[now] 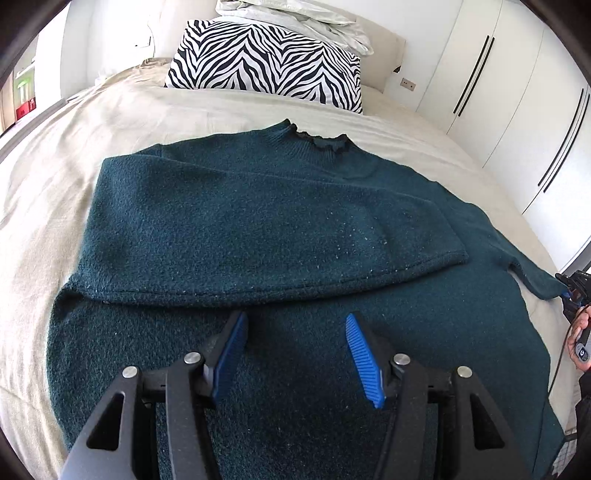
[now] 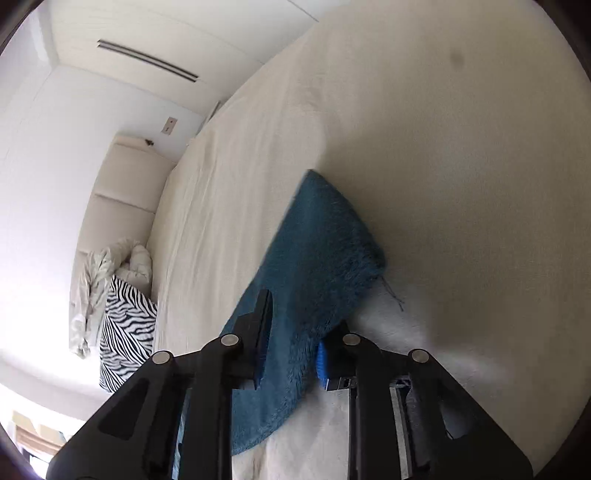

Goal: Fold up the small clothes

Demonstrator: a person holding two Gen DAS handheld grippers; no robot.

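Note:
A dark teal knit sweater lies flat on the bed, collar away from me, its left sleeve folded across the chest. My left gripper is open and empty, hovering just above the sweater's lower body. The right sleeve runs out to the right, where my right gripper shows at the frame edge on the cuff. In the right wrist view my right gripper has the sleeve cuff between its fingers; the cloth sticks out forward above the sheet.
The beige bed sheet surrounds the sweater. A zebra-print pillow and a crumpled white duvet lie at the headboard. White wardrobe doors stand to the right.

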